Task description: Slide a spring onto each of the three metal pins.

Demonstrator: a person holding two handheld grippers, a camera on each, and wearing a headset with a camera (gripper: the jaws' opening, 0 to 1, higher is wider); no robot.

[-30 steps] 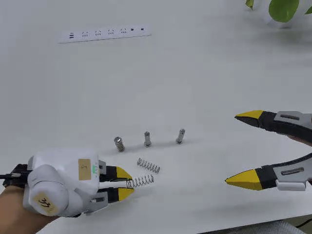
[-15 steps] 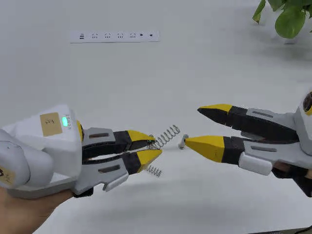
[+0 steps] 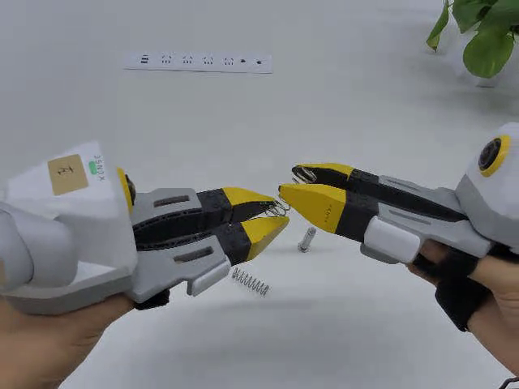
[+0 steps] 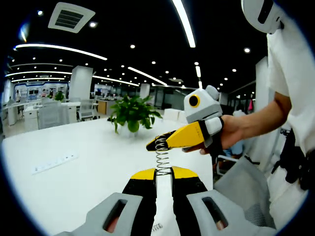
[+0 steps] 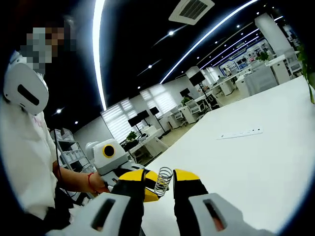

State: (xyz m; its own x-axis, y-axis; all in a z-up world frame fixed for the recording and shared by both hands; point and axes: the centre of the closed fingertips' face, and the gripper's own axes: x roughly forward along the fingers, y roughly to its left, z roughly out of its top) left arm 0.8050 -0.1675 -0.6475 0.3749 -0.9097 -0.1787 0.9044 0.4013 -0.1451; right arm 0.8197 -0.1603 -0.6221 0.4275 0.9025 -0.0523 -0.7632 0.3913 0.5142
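Since half a second ago, the right hand-held gripper (image 3: 287, 181) has moved in toward the left hand-held gripper (image 3: 280, 213) and narrowed its jaws. Their yellow tips now nearly meet above the table (image 3: 365, 105). The left one pinches one end of a spring (image 4: 162, 156), held in the air; the right one's jaws are closed on the spring's other end. On the table below lie a second spring (image 3: 249, 282) and, just beside the right jaws, one upright metal pin (image 3: 306, 238). A power strip (image 3: 199, 61) lies farther back.
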